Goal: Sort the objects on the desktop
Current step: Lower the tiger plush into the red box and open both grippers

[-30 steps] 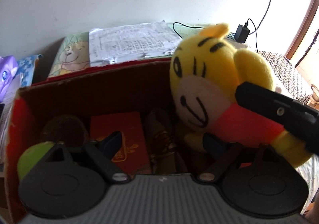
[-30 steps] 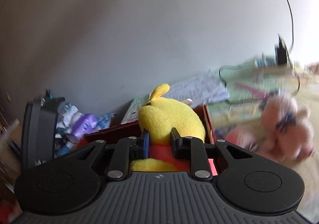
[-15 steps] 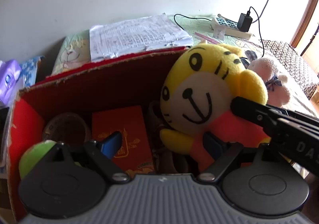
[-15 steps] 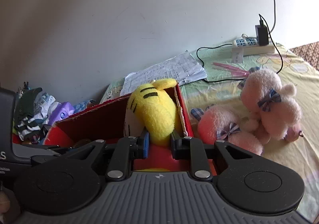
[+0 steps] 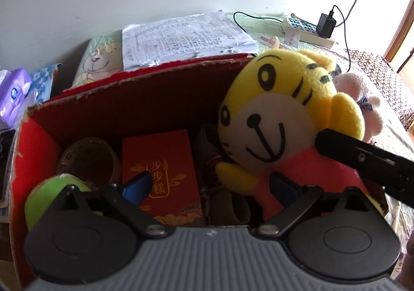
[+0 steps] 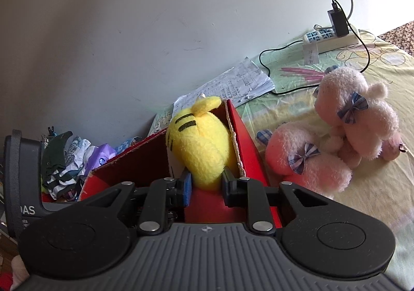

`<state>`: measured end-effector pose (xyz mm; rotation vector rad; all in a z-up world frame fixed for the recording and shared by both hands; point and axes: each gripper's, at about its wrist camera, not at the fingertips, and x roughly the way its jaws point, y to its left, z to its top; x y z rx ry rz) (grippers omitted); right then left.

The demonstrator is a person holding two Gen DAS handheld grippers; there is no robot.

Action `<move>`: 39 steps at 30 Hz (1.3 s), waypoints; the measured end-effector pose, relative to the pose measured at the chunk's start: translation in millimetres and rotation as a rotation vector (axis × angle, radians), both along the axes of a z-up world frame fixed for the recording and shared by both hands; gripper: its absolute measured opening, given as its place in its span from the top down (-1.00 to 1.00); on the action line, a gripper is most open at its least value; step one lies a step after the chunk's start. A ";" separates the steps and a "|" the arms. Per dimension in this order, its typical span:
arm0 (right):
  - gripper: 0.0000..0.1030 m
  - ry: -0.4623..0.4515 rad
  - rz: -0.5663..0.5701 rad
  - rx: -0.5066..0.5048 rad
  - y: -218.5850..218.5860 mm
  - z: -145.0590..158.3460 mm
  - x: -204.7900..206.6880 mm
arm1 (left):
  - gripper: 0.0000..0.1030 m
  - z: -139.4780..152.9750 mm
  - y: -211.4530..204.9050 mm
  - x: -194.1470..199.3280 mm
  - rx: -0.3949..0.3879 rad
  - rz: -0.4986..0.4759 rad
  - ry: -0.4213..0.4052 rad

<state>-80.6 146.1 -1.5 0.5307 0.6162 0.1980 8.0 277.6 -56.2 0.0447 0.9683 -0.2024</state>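
A yellow tiger plush point(image 5: 271, 115) with an orange body sits upright at the right end of the red cardboard box point(image 5: 129, 110). My right gripper point(image 6: 207, 183) is shut on its body just below the yellow head point(image 6: 201, 146); one of that gripper's black fingers point(image 5: 362, 159) crosses the left wrist view. My left gripper point(image 5: 209, 187) hangs open over the box, holding nothing. Inside lie a green ball point(image 5: 51, 192), a brown round item point(image 5: 88, 159), a red packet with gold print point(image 5: 160, 161) and a brown bundle point(image 5: 220, 203).
Two pink plush toys point(image 6: 310, 161) point(image 6: 357, 115) lie on the yellow sheet right of the box point(image 6: 248, 146). A paper stack point(image 5: 181, 37) sits behind it. A power strip with charger and cable point(image 6: 331, 37) runs along the wall. Tissue pack point(image 5: 13, 94) and clothes point(image 6: 64, 156) lie left.
My right gripper has carried the tiger plush down into the box's right end, turning its face upright. The left gripper has stayed open over the box.
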 end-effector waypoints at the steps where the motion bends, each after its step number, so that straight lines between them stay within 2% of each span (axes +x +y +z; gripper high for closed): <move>1: 0.54 -0.001 0.001 0.004 -0.5 -0.1 -0.7 | -0.92 0.0 -0.6 -0.9 0.005 0.002 -0.001; 11: 0.54 -0.037 0.024 0.021 -6.1 -1.8 -8.3 | -0.93 1.6 -1.8 -7.1 0.036 0.059 -0.006; 18: 0.54 -0.053 0.066 0.011 -8.8 -2.6 -9.2 | -0.94 -0.3 -8.7 -8.4 0.106 0.099 -0.037; 27: 0.54 -0.087 0.130 0.023 -15.8 -5.6 -10.5 | -0.94 -3.5 -12.4 -9.2 0.151 0.133 -0.064; 34: 0.54 -0.128 0.187 0.000 -17.8 -7.3 -11.3 | -0.95 -7.3 -13.8 -8.1 0.163 0.167 -0.068; 39: 0.54 -0.154 0.234 0.007 -22.3 -9.6 -10.8 | -0.95 -5.6 -13.0 -12.4 0.160 0.193 -0.108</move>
